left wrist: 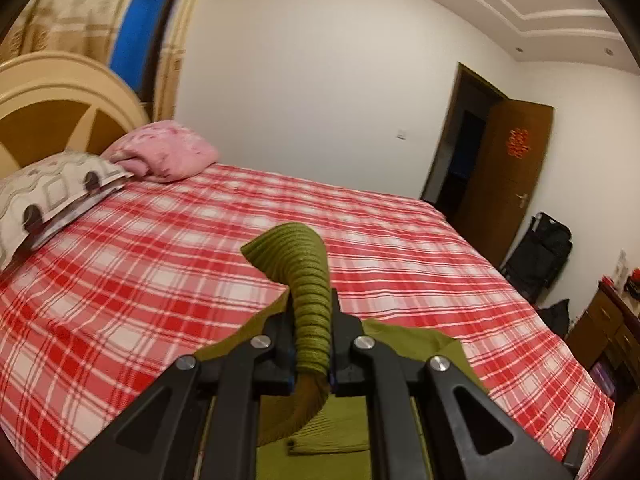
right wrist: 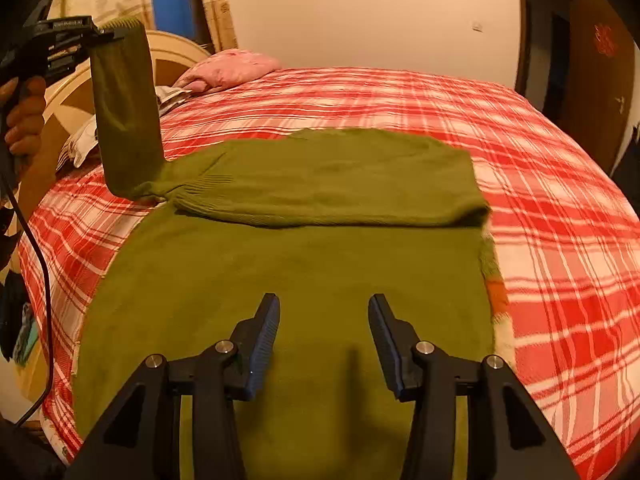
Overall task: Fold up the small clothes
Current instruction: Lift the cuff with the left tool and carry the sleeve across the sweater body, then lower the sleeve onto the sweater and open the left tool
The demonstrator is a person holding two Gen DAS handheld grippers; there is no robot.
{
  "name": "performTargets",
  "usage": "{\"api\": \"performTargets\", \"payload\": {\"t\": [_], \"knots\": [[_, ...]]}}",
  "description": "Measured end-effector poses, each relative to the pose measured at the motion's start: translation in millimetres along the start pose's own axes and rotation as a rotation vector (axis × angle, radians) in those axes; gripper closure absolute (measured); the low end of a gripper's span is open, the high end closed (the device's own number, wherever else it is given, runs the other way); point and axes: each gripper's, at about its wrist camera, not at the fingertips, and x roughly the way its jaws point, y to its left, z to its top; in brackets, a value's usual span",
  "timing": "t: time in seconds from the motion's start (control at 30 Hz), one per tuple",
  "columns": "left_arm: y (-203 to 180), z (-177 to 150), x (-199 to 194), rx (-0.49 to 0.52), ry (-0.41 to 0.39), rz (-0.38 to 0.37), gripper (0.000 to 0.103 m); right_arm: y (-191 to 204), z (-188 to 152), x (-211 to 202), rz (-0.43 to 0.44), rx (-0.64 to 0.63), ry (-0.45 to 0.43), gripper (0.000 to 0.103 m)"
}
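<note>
An olive green knit sweater [right wrist: 280, 280] lies flat on the red plaid bed [right wrist: 560, 200]. One sleeve [right wrist: 320, 184] is folded across its body. My left gripper [left wrist: 310, 320] is shut on the ribbed cuff [left wrist: 308, 280] of the other sleeve [right wrist: 124, 120] and holds it lifted above the sweater's left side. In the right wrist view that gripper [right wrist: 108, 34] sits at the upper left, held by a hand. My right gripper [right wrist: 323, 312] is open and empty, just above the sweater's body near its lower part.
A pink pillow [left wrist: 164, 152] and a patterned pillow [left wrist: 52, 192] lie by the cream headboard [left wrist: 60, 100]. A brown door [left wrist: 504, 184] stands open at the far wall. A black bag [left wrist: 540, 256] and a wooden dresser [left wrist: 608, 328] stand right of the bed. A black cable [right wrist: 40, 280] hangs at left.
</note>
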Motion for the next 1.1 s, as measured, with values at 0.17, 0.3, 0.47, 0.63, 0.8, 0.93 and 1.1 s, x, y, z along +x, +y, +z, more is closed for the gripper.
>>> {"api": "performTargets", "payload": {"t": [0.17,0.3,0.47,0.63,0.8,0.93,1.1], "knots": [[-32.0,3.8,11.7,0.034,0.002,-0.032,0.092,-17.5,-9.5,-4.2,-0.004,0.035,-0.005,0.055],[-55.7,1.9,23.5,0.055,0.011,-0.048,0.092,-31.4,-12.2,-7.4,-0.011,0.062,-0.014,0.055],[-81.5,-3.4,40.8,0.065,0.04,-0.071,0.092,-47.8,-16.3,-9.9,-0.019,0.097,-0.028,0.055],[-110.3,-12.4,55.9,0.094,0.057,-0.093,0.092,-63.6,-19.1,-8.0,-0.032,0.151,-0.033,0.055],[-136.9,-39.1,83.0,0.149,0.101,-0.079,0.092,-76.0,-22.0,-3.6,-0.037,0.203,-0.031,0.055],[-153.5,-67.8,109.5,0.206,0.144,-0.039,0.092,-79.8,-24.9,0.3,-0.04,0.219,-0.024,0.055],[-163.4,-105.1,144.9,0.27,0.223,0.044,0.081,-84.6,-28.1,7.9,-0.04,0.225,-0.016,0.055]]}}
